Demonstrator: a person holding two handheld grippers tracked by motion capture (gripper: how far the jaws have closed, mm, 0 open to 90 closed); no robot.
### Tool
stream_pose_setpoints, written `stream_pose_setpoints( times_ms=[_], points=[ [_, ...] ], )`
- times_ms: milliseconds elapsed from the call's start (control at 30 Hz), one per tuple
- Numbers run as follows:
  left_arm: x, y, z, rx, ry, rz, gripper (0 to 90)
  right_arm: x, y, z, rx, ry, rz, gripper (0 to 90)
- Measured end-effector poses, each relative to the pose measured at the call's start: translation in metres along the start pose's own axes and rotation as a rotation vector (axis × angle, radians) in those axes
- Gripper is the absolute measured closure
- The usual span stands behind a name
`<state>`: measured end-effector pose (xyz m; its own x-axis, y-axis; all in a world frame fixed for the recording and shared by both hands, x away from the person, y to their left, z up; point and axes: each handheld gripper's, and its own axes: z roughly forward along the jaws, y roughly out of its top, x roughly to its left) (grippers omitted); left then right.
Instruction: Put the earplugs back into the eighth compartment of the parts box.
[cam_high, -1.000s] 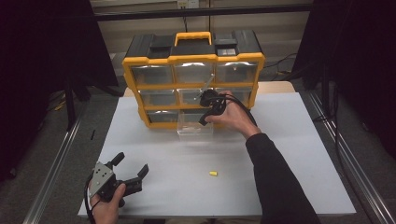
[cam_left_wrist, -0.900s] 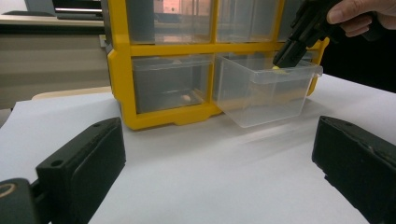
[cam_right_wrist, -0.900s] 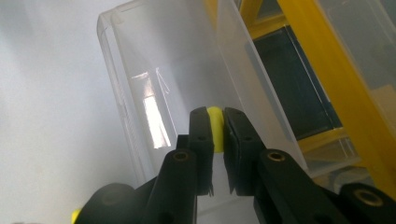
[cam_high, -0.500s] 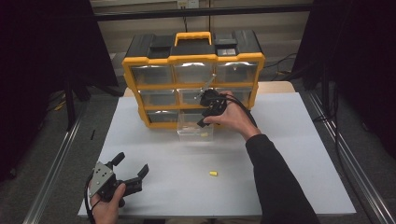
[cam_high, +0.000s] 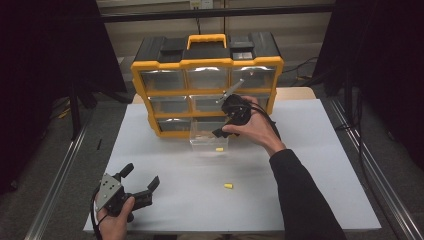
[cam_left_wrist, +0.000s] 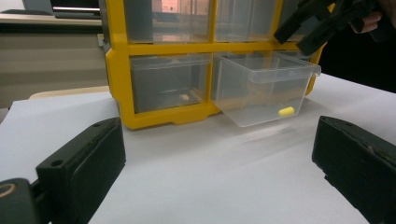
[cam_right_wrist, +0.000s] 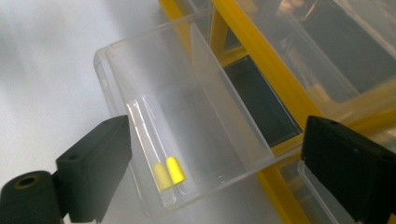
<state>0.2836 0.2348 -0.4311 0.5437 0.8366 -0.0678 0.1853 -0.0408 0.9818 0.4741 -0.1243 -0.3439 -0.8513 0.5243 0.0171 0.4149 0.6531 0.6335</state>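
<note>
Setting: yellow-and-black drawer cabinet (cam_high: 206, 80) stood at the far edge of a white table (cam_high: 310, 170), fronts turned toward the person.
Open drawer: clear drawer (cam_high: 209, 142) of the bottom row, middle column, pulled well out and tilted down onto the table; judged left that way so its contents could be reached from above.
Contents: one small yellow piece (cam_right_wrist: 175, 169) lay on the drawer floor near the front wall; the second yellow shape beside it read as a reflection in the plastic, though could not be settled.
Loose piece: second yellow piece (cam_high: 228, 186) lay on the bare table, nearer the person, well apart from the drawer.
Right gripper (cam_high: 231, 117): held just above the drawer's right side, jaws spread wide, nothing between them; pointed down at the open drawer, the yellow piece inside lying between and below the jaws.
Left gripper (cam_high: 137, 184): rested low at the near left corner, jaws wide apart and empty, facing the cabinet; judged parked out of the way.
Relation to loose piece: well apart from both grippers, untouched.
</note>
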Motion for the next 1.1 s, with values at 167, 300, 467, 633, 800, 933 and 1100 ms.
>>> stream_pose_setpoints(
  times_ms=[167,300,467,633,800,933,1100],
  points=[
    [-0.001,0.0,0.0,-0.002,-0.001,0.002,2.8,0.002,-0.009,-0.004,-0.047,0.006,0.023,5.1],
    [0.001,0.0,0.0,-0.003,0.0,-0.005,2.8,0.005,-0.015,-0.008,-0.101,-0.014,0.044,5.1],
    [0.001,0.0,-0.001,0.0,0.004,0.0,2.8,0.009,-0.023,-0.013,-0.13,-0.043,0.051,5.2],
    [0.001,0.0,-0.001,-0.001,0.006,0.0,2.8,0.011,-0.031,-0.022,-0.171,-0.06,0.057,4.7],
    [0.0,0.0,0.0,-0.001,0.004,-0.004,2.8,0.014,-0.04,-0.027,-0.198,-0.056,0.064,4.7],
    [0.001,0.0,0.0,-0.001,0.005,-0.002,2.8,0.015,-0.048,-0.031,-0.207,-0.056,0.074,4.6],
    [0.001,0.0,0.0,0.0,0.004,-0.003,2.8,0.019,-0.059,-0.032,-0.217,-0.068,0.077,4.1]
  ],
)
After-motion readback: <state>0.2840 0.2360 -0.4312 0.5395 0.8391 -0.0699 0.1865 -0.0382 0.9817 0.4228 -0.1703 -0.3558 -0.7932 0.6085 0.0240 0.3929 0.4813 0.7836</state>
